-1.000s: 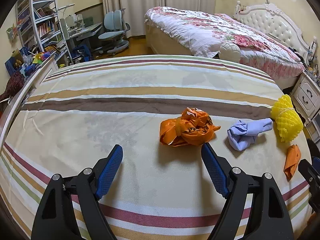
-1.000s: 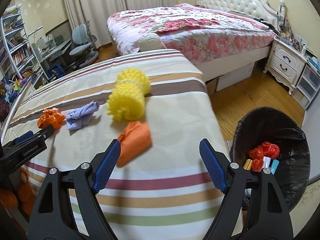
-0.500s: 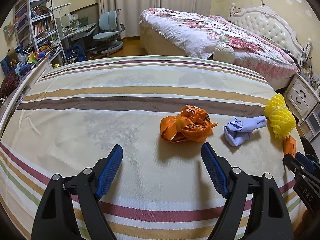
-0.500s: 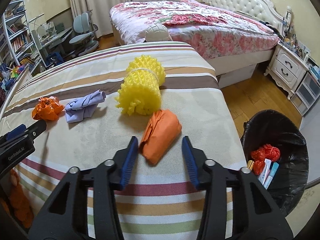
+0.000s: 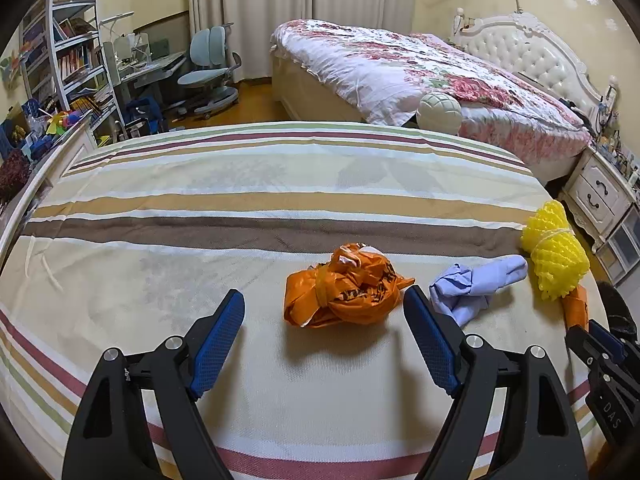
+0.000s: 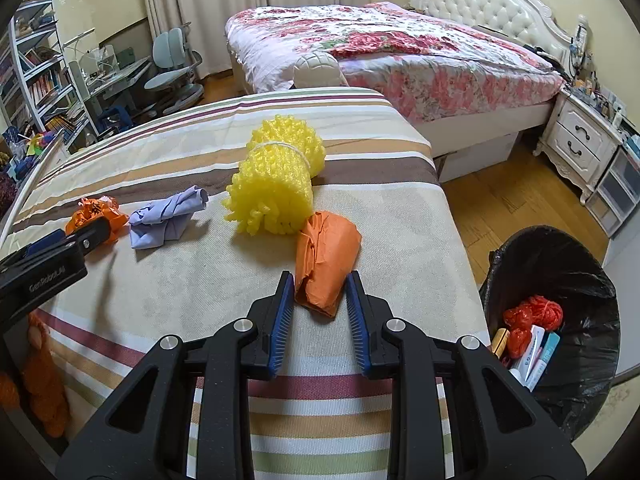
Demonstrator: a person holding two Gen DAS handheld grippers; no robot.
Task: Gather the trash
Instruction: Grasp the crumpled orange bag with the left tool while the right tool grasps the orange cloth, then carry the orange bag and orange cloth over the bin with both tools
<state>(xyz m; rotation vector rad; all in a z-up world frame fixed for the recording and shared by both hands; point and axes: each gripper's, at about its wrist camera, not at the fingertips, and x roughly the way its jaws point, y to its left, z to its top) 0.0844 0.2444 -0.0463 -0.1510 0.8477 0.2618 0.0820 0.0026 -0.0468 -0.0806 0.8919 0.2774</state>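
1. Stretching under both my tongs is the striped bedspread [image 6: 168,280], with all the loose trash gathered toward its right edge, the side nearest the bin.
2. Off that edge, on the wooden floor, stands the black-lined trash bin [image 6: 560,264], mouth up; in it lie a red crumpled bag [image 6: 534,314] and a few small cartons and tubes (too small for me to name).
3. Yellow foam netting [image 6: 276,184], a bundle tied round its middle, lies with its long axis running away from me, its near end touching the orange wad.
4. My right tongs [image 6: 320,280] are closing on the orange paper wad [image 6: 326,256]; its near end sits between the blue pads, which press on its sides. The wad's long axis runs from my tongs up and slightly right toward the netting.
5. My left tongs [image 5: 324,312] stand wide and released, hovering just short of the orange plastic bag [image 5: 344,292], which lies knotted on the spread between the fingertips' line and touches neither pad.
6. Just right of that bag lies a lilac crumpled cloth [image 5: 476,284], its long axis pointing toward the netting.
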